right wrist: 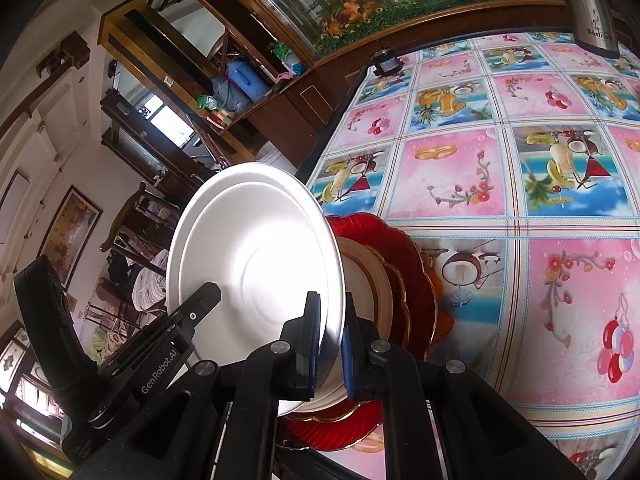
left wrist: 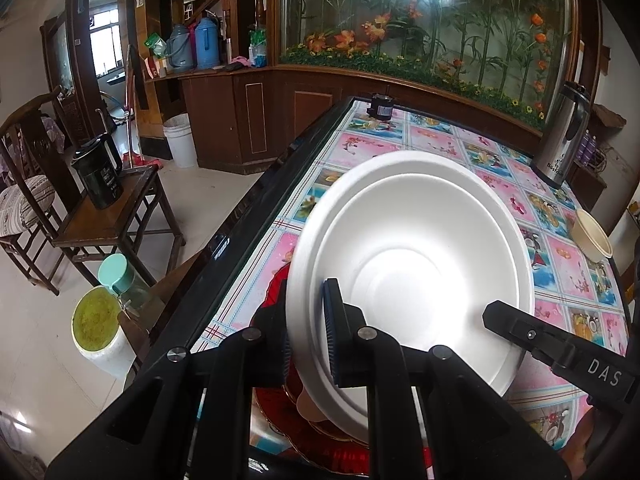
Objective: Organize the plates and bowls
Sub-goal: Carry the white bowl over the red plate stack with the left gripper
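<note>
1. The rim of a wide, shallow white plastic bowl (left wrist: 416,256) is clamped by the left gripper (left wrist: 306,344); its blue-padded jaws are closed on the near-left edge, 1 pad inside the bowl and 1 outside.
2. The opposite side of the same rim is clamped by the right gripper (right wrist: 330,344), whose jaws are likewise closed across the wall of the white bowl (right wrist: 256,272).
3. The bowl is thus carried by both grippers at once, tilted steeply with its open face turned toward the cameras and its base pointing away.
4. Directly below and behind the bowl, a cream plate with a gold rim (right wrist: 368,280) is seen lying on a red scalloped glass plate (right wrist: 412,264), both near the front edge of the table with the pink-and-blue fruit-print cloth (right wrist: 520,168).
5. The stack lies just beyond the jaws, slightly nearer the right gripper; the lowering is judged to depend on levelling the bowl over that stack.
6. Further out, a small beige bowl (left wrist: 592,238) is seen at the right, well apart from the stack, and a steel thermos jug (left wrist: 564,136) stands at the far corner.
</note>
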